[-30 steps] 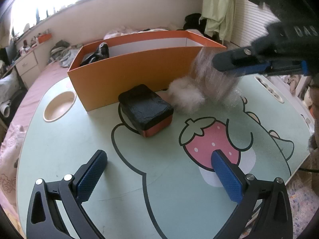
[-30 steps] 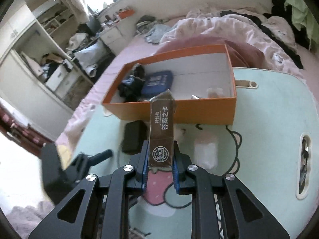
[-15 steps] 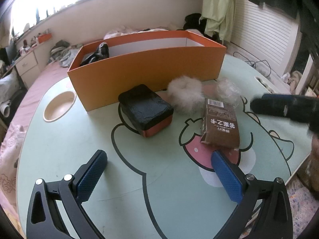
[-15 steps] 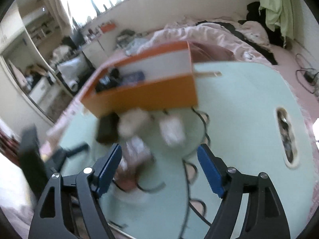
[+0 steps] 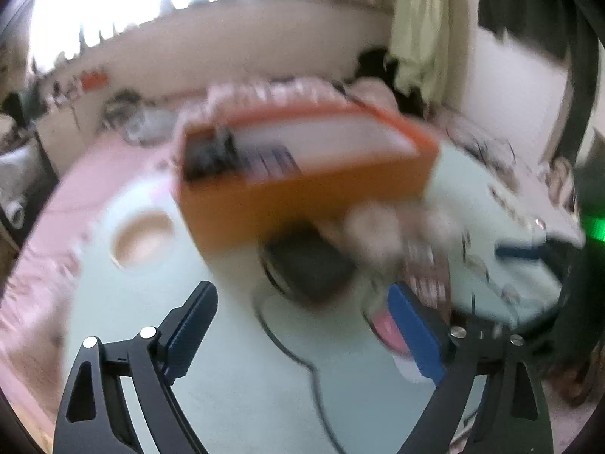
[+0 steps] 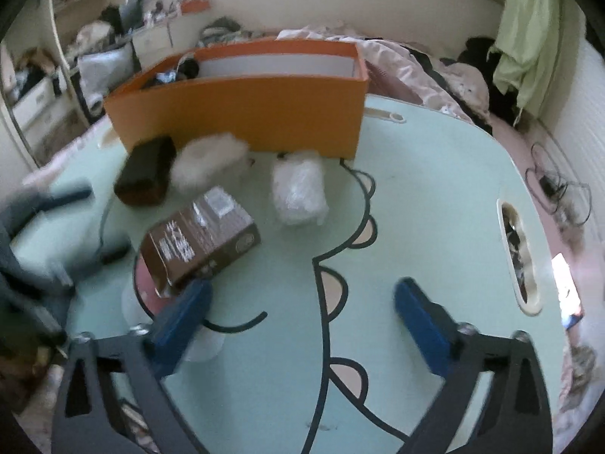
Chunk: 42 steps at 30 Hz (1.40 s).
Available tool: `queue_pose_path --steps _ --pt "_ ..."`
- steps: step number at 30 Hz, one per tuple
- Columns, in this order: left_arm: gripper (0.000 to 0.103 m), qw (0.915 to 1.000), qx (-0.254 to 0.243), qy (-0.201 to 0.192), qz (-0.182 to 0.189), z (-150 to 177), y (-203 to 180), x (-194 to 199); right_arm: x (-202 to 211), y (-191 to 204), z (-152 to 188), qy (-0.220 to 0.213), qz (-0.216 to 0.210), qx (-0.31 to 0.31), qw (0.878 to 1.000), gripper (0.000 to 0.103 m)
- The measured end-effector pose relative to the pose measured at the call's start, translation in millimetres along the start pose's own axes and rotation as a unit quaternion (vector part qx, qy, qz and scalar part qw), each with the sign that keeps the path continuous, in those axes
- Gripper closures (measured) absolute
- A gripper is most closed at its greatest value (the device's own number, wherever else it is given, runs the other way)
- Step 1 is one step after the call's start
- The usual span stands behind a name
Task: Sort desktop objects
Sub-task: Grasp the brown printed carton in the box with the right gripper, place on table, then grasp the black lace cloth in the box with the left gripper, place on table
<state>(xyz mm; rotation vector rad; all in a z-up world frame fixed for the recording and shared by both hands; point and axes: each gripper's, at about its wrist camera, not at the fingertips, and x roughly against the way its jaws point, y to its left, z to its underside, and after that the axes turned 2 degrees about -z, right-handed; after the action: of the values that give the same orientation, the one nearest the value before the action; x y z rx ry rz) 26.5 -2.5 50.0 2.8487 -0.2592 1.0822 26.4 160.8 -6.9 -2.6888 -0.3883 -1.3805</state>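
Observation:
An orange box (image 6: 242,113) stands at the back of the pale green table (image 6: 435,208); it also shows, blurred, in the left wrist view (image 5: 302,185). In front of it lie a black case (image 6: 145,172), a white fluffy item (image 6: 210,162), a clear plastic bundle (image 6: 300,187) and a brown carton (image 6: 200,240) on its side. My right gripper (image 6: 300,312) is open and empty, its left finger (image 6: 181,319) just below the carton. My left gripper (image 5: 302,331) is open and empty, in front of the blurred black case (image 5: 308,265).
The table has a round cup recess (image 5: 141,236) at the left and an oval slot (image 6: 516,253) at the right. A bed with pink bedding (image 6: 416,60) lies behind the table. The left gripper shows blurred at the left of the right wrist view (image 6: 34,234).
The right gripper has let go of the brown carton, which now lies on the table, and has drawn back open. The left gripper is moving up and forward; its view is blurred.

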Motion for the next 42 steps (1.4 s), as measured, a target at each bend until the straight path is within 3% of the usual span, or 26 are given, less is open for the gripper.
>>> queue_pose_path --steps 3,5,6,9,12,14,19,22,27,30,31,32,36,38,42 --pt "0.021 0.9996 0.021 -0.017 0.001 -43 24 9 0 -2 0 -0.001 -0.001 0.0 1.0 0.0" --pt "0.027 0.9995 0.021 0.013 0.019 -69 34 -3 1 -3 0 -0.002 -0.001 0.0 1.0 0.0" --pt "0.038 0.999 0.02 0.035 0.021 -85 38 -13 0 -3 0 -0.002 -0.001 0.0 1.0 0.0" --pt "0.054 0.9956 0.007 0.094 0.0 -117 46 -47 0 -2 2 -0.003 -0.001 0.0 1.0 0.0" --pt "0.066 0.9884 -0.021 0.15 0.006 -125 41 -77 -1 -1 3 -0.005 -0.001 -0.001 1.0 0.0" --pt "0.071 0.9839 -0.044 0.173 -0.011 -128 33 -93 -1 -1 4 -0.006 -0.003 -0.002 1.0 0.0" --pt "0.071 0.9734 -0.094 0.189 -0.089 -132 21 -114 0 0 4 -0.008 -0.006 -0.003 1.0 0.0" --pt "0.071 0.9662 -0.112 0.209 -0.1 -130 20 -123 1 -1 4 -0.009 -0.009 -0.005 1.0 0.0" --pt "0.06 0.9572 -0.13 0.22 -0.135 -121 21 -138 2 -1 4 -0.011 -0.011 -0.006 1.0 0.0" --pt "0.062 0.9608 -0.115 0.216 -0.131 -122 25 -139 2 -2 4 -0.012 -0.014 -0.008 1.0 0.0" --pt "0.066 0.9618 -0.111 0.216 -0.126 -122 26 -139 2 -2 4 -0.012 -0.014 -0.008 1.0 0.0" --pt "0.077 0.9625 -0.109 0.216 -0.122 -122 27 -139 2 -2 4 -0.012 -0.015 -0.008 1.0 0.0" --pt "0.081 0.9691 -0.096 0.2 -0.109 -120 34 -133 2 -3 4 -0.013 -0.016 -0.009 1.0 0.0" --pt "0.082 0.976 -0.087 0.179 -0.09 -123 34 -122 2 -2 4 -0.013 -0.017 -0.01 1.0 0.0" --pt "0.082 0.9915 -0.066 0.094 -0.062 -133 35 -72 2 -3 4 -0.014 -0.017 -0.01 1.0 0.0"
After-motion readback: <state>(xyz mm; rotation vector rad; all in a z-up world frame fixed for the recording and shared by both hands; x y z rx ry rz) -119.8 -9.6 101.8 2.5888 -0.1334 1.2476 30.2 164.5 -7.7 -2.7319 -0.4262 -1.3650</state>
